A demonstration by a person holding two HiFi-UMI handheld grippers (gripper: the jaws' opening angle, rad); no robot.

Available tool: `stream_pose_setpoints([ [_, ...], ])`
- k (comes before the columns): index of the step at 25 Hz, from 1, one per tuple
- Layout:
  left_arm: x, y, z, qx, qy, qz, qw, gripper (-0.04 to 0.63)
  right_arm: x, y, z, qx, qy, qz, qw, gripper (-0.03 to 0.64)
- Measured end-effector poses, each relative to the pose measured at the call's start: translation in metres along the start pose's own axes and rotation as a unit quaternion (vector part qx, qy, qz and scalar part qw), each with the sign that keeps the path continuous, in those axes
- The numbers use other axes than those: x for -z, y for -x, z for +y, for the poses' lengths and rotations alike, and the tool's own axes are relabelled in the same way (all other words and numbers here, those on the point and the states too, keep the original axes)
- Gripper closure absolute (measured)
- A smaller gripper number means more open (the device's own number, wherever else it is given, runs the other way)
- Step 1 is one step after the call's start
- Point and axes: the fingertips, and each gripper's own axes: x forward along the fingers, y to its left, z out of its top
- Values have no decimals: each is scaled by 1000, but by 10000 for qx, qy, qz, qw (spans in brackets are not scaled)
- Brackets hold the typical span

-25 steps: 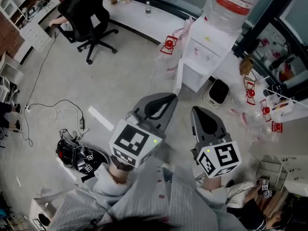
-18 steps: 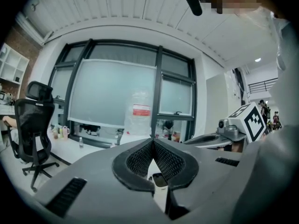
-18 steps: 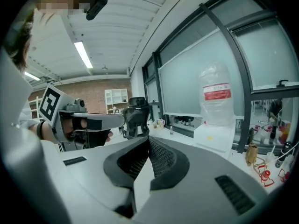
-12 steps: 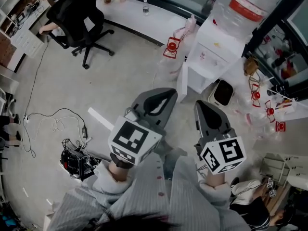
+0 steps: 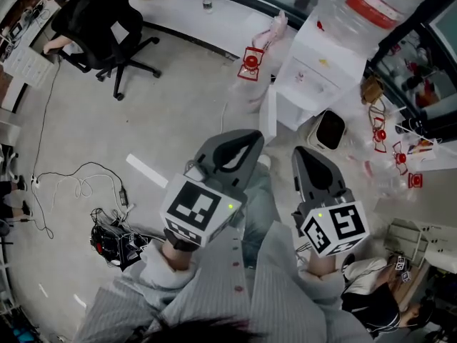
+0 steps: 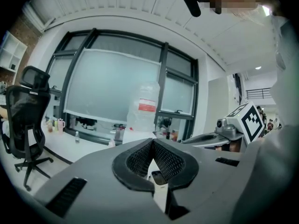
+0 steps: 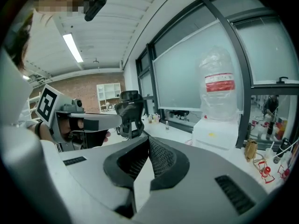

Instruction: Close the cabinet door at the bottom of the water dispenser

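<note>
Head view: a large clear water bottle (image 5: 371,6) with a red label sits upside down on top of the white water dispenser (image 5: 314,66); how full it is cannot be told. Beside the dispenser's foot stands a small white bin (image 5: 314,140) with a dark inside, its contents unreadable. The cabinet door (image 5: 268,116) at the dispenser's bottom is a plain white panel, swung open and standing out from the lower front, edge-on toward the person. It lies just ahead of the left gripper (image 5: 251,143), apart from it, with the right gripper (image 5: 303,159) alongside, nearer the bin. Both grippers have their jaws pressed together at the tips, pinching nothing.
</note>
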Motion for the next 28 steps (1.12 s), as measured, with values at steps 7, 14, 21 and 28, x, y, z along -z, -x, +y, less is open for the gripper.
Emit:
stream_pose_setpoints([
  [7,-3,-37,27,-24,9,95,10000,584,-6,-35,-30,-52,-66,63,9999,603],
  [14,-15,-111,60,-26,18,175,9998,584,-17,-80,-89,-89,-151,178,9997,603],
  [21,-39,-189,85,-95,-3,175,9998,584,-38,-120,-158,-143,-143,263,9995,603],
  [28,-44,-236,100,-144,51,229,9996,584,-43,-149,-192,-315,-65,427,9986,603],
])
